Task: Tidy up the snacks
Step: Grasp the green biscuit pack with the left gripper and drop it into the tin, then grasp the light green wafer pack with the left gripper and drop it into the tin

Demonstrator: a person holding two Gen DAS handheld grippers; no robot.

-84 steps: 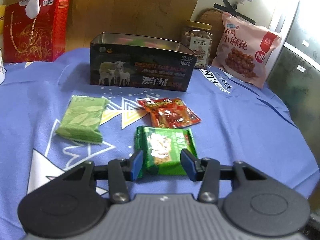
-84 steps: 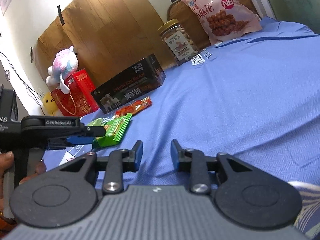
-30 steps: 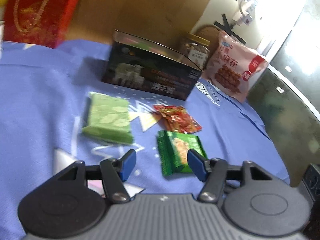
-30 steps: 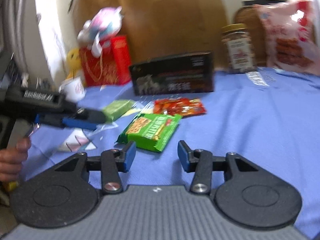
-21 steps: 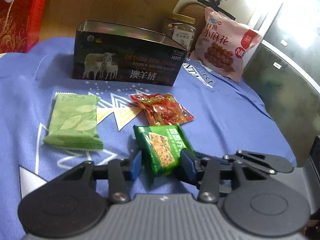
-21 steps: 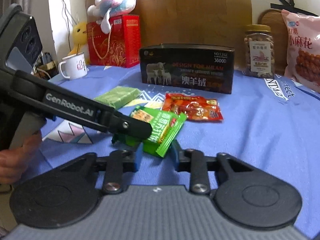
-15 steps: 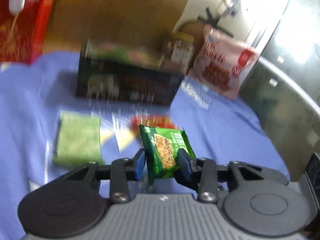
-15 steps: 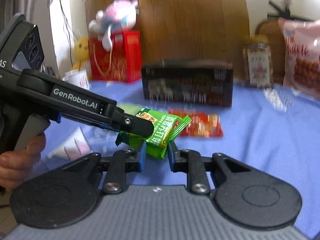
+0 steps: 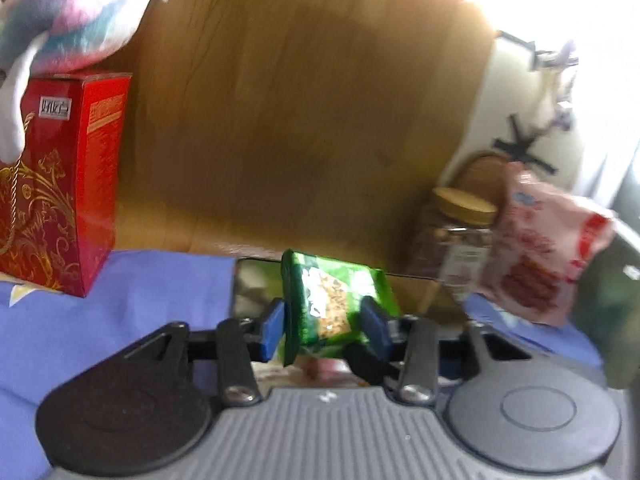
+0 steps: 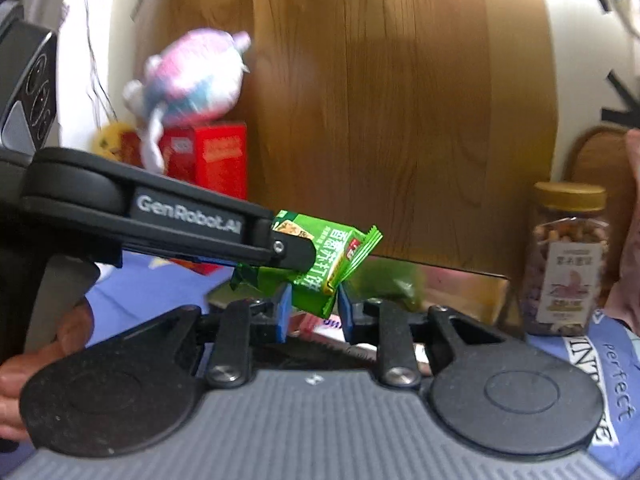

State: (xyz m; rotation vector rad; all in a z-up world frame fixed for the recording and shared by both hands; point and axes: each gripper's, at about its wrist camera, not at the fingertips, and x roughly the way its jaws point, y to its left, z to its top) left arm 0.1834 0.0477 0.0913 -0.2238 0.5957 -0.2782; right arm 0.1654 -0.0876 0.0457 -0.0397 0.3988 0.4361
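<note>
Between both claws (image 9: 325,326), green snack packet (image 9: 334,300)

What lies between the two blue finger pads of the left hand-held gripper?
A green foil snack packet sits clamped between the pads of the left hand-held gripper, lifted off the blue cloth; the left wrist view shows it, and the right wrist view confirms it.

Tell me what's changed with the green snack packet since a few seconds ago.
The green foil snack packet, which lay flat on the blue cloth, is now lifted clear, pinched by both the left gripper and the right gripper, above the open dark tin. The gold-lidded jar and red gift box stayed put.
</note>
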